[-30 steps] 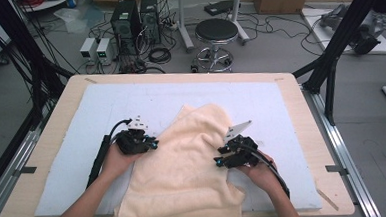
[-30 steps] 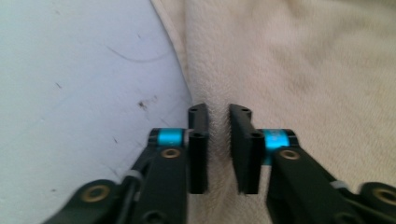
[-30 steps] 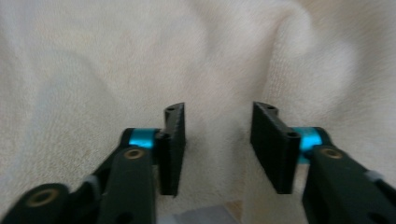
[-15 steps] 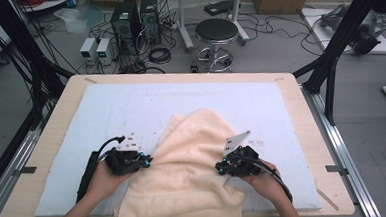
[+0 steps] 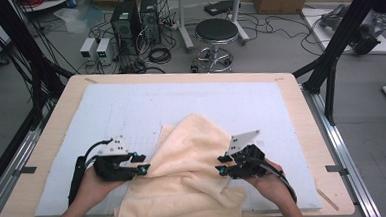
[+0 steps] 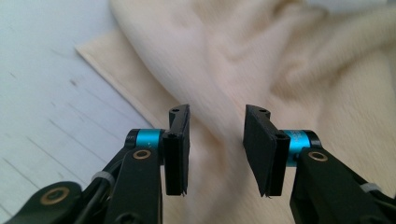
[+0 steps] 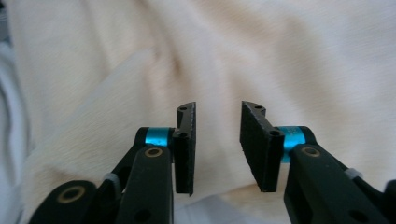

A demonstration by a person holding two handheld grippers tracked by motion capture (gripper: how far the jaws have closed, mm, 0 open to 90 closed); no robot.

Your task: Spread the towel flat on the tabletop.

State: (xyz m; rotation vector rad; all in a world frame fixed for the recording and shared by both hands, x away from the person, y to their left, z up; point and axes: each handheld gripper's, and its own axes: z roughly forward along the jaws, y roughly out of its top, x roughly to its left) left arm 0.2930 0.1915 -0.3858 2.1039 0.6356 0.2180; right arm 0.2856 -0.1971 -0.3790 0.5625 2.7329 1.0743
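A cream towel (image 5: 184, 174) lies rumpled on the white mat (image 5: 131, 106), draping over the table's near edge. My left gripper (image 5: 140, 164) sits at the towel's left edge, jaws open, with nothing between them. In the left gripper view the towel (image 6: 280, 70) lies ahead of the open left gripper (image 6: 217, 140), its folded edge running along the mat (image 6: 37, 93). My right gripper (image 5: 221, 166) rests at the towel's right side, also open. The right gripper view shows the open right gripper (image 7: 217, 140) over towel folds (image 7: 233, 56).
The wooden table (image 5: 300, 93) has bare mat behind and to both sides of the towel. Beyond the far edge stand a black stool (image 5: 217, 32), computer boxes (image 5: 134, 21) and cables on the floor. Black frame posts (image 5: 337, 41) rise at the right.
Both grippers have drawn back toward the near edge. The towel has been pulled nearer, its far fold now lying lower on the mat. Both jaws stand open.
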